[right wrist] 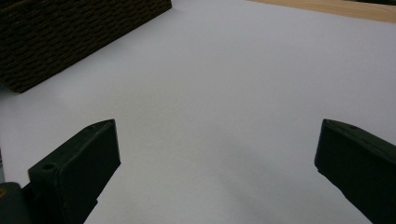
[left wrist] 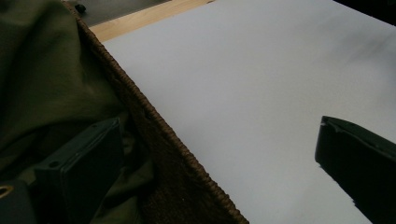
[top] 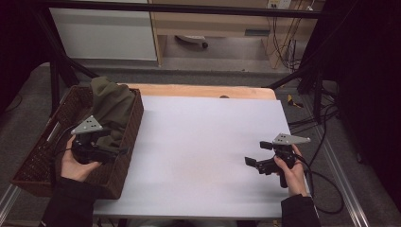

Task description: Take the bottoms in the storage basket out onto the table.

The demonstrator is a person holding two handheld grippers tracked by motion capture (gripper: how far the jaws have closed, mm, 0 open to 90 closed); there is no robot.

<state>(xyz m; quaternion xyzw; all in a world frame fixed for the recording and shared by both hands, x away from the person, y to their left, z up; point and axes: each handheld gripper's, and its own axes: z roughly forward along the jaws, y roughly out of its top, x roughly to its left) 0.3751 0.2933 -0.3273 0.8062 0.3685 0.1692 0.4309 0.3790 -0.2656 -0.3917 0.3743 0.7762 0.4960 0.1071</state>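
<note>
A dark wicker basket (top: pixel 33 156) stands at the table's left edge with an olive-green cloth (top: pixel 111 106) heaped in its far end. My left gripper (top: pixel 118 142) is open and straddles the basket's right wall. In the left gripper view, the left gripper (left wrist: pixel 218 123) has one jaw inside over the cloth (left wrist: pixel 42 79) and the other outside the basket wall (left wrist: pixel 177 163), above the white table surface (left wrist: pixel 261 70). My right gripper (top: pixel 257 152) hovers open above the white surface at the right, nothing between its jaws. The right gripper view has the right gripper (right wrist: pixel 217 122) facing the basket (right wrist: pixel 70 32).
The white sheet (top: pixel 203 142) covers most of the table, with a strip of bare wood (top: pixel 203 90) along the far edge. Black frame poles (top: pixel 56 80) rise behind the basket. Cables (top: pixel 326 123) lie on the floor to the right.
</note>
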